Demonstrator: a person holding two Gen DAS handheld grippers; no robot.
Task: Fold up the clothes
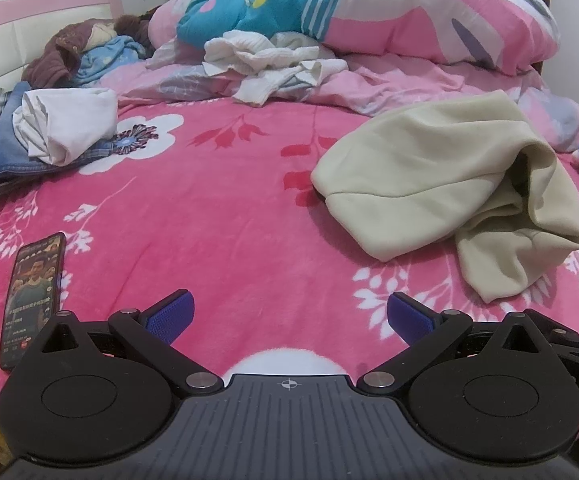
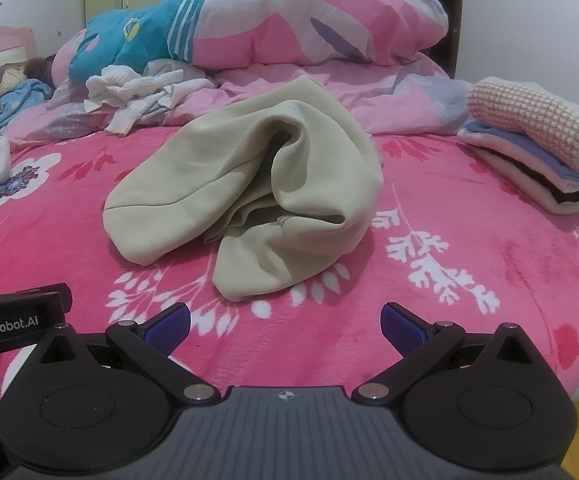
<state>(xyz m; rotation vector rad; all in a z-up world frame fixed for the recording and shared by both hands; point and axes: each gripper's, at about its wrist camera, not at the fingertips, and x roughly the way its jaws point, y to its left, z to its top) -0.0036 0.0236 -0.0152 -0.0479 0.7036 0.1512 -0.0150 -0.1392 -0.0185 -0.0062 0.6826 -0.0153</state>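
Pink floral bedding (image 1: pixel 217 216) covers the whole bed, with a pink and white headboard (image 1: pixel 17 28) at the far left and a big pink, white and teal duvet (image 1: pixel 389 12) heaped along the back. On the left edge of the bed a phone (image 1: pixel 33 300) lies flat with its screen lit. Farther back on that side sits a rumpled stack with jeans (image 1: pixel 5 152) underneath and a white garment (image 1: pixel 69 124) on top, and behind it a brown and light blue bundle (image 1: pixel 85 52). Near the middle of the back, just below the duvet, a tangle of white clothes (image 1: pixel 265 64) lies unfolded. The left gripper (image 1: pixel 290 316) hovers low over bare bedding, its blue-padded jaws spread wide with nothing between them. To its right, well ahead of the fingers, the beige garment (image 1: pixel 441 184) lies crumpled on the bedding, doubled over itself with one loose end pointing toward the cameras. From the right wrist view that same garment sits directly ahead of the right gripper (image 2: pixel 285 328), whose jaws are also spread wide and empty, clear of the cloth. At the far right a neat pile of folded clothes (image 2: pixel 537 160) rests on the bed, topped by a pink checked piece.
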